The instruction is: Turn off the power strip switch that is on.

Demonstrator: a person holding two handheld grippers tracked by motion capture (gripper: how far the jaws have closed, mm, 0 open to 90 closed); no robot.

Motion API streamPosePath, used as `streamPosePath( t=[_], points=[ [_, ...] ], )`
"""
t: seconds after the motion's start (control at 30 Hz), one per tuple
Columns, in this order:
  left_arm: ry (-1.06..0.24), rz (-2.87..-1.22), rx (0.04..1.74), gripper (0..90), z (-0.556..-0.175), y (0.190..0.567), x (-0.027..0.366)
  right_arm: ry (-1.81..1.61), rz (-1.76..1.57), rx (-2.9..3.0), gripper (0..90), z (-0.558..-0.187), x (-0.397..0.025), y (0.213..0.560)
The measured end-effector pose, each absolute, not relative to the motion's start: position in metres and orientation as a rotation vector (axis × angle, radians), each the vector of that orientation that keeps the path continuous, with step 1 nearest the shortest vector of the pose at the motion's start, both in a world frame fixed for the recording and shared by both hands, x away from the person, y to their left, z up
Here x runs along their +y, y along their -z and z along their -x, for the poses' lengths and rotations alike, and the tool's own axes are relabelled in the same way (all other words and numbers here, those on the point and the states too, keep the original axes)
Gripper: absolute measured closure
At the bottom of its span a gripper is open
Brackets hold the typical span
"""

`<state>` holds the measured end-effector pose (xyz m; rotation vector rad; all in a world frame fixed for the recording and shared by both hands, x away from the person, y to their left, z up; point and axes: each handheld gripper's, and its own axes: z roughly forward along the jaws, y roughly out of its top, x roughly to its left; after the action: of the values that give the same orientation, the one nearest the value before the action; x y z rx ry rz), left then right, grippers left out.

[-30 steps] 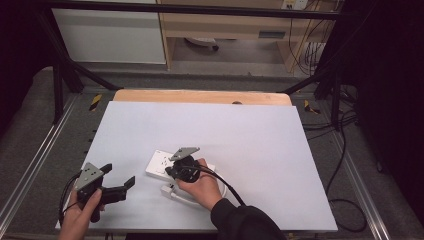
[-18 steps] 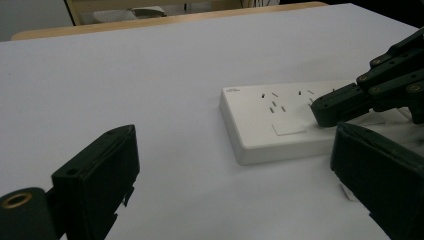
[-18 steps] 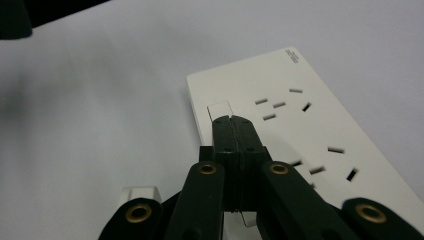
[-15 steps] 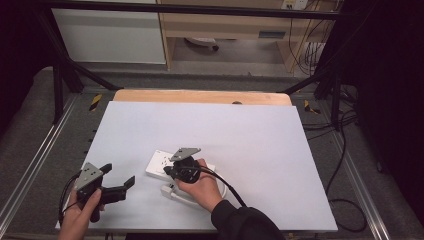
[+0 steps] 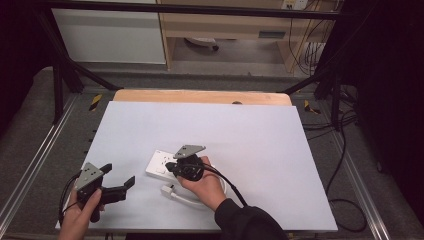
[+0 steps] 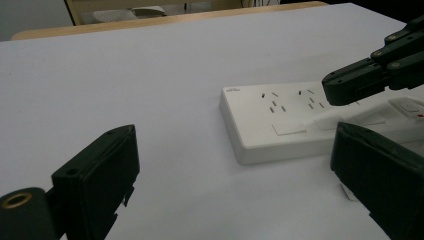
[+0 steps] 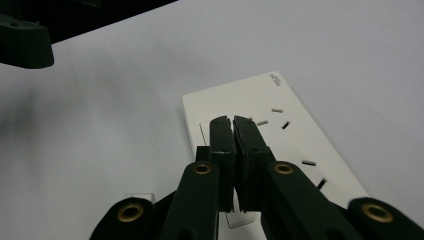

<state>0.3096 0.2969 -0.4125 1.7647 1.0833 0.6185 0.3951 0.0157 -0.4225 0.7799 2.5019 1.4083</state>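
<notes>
White sheeting covers the table (image 5: 250, 130), with a wooden edge strip at the top of the high view. Lower centre in that view lies a flat white plastic power strip (image 5: 161, 163), its white cord and plug (image 5: 167, 190) curling just below it. The right gripper (image 5: 172, 166) hangs over the strip, jaws pressed together with nothing visibly between them; in the right gripper view its tips sit above the strip's face, possibly touching it. At lower left, the left gripper (image 5: 120, 180) rests well apart from the strip, jaws spread wide and empty.
</notes>
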Motion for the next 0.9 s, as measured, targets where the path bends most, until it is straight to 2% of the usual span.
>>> streamPosePath(
  t=[0.1, 0.13, 0.27, 0.4, 0.57, 0.6, 0.63, 0.67, 0.7, 0.9],
  points=[
    [-0.62, -1.765, 1.083, 5.3, -0.31, 0.413, 0.297, -1.412, -0.774, 2.504, 84.3, -0.395, 0.016, 0.422],
    [-0.62, -1.765, 1.083, 5.3, -0.31, 0.413, 0.297, -1.425, -0.769, 2.498, 79.9, -0.395, 0.015, 0.421],
    [-0.621, -1.765, 1.084, 5.3, -0.31, 0.413, 0.297, -1.437, -0.765, 2.498, 73.4, -0.395, 0.014, 0.419],
    [-0.622, -1.767, 1.083, 5.3, -0.31, 0.413, 0.297, -1.44, -0.762, 2.495, 62.5, -0.395, 0.012, 0.417],
    [-0.619, -1.768, 1.083, 5.3, -0.31, 0.413, 0.297, -1.435, -0.797, 2.49, 42.7, -0.396, 0.011, 0.415],
    [-0.619, -1.769, 1.083, 5.3, -0.31, 0.413, 0.297, -1.426, -0.811, 2.491, 35.1, -0.397, 0.01, 0.415],
    [-0.619, -1.769, 1.083, 5.3, -0.31, 0.413, 0.297, -1.426, -0.811, 2.491, 35.1, -0.397, 0.01, 0.415],
    [-0.619, -1.77, 1.083, 5.3, -0.31, 0.413, 0.297, -1.41, -0.815, 2.486, 27.0, -0.397, 0.009, 0.414],
    [-0.619, -1.771, 1.084, 5.3, -0.31, 0.413, 0.297, -1.41, -0.815, 2.486, 27.0, -0.397, 0.009, 0.414],
    [-0.618, -1.772, 1.084, 5.3, -0.31, 0.413, 0.296, -1.386, -0.834, 2.47, 10.1, -0.397, 0.006, 0.41]
  ],
)
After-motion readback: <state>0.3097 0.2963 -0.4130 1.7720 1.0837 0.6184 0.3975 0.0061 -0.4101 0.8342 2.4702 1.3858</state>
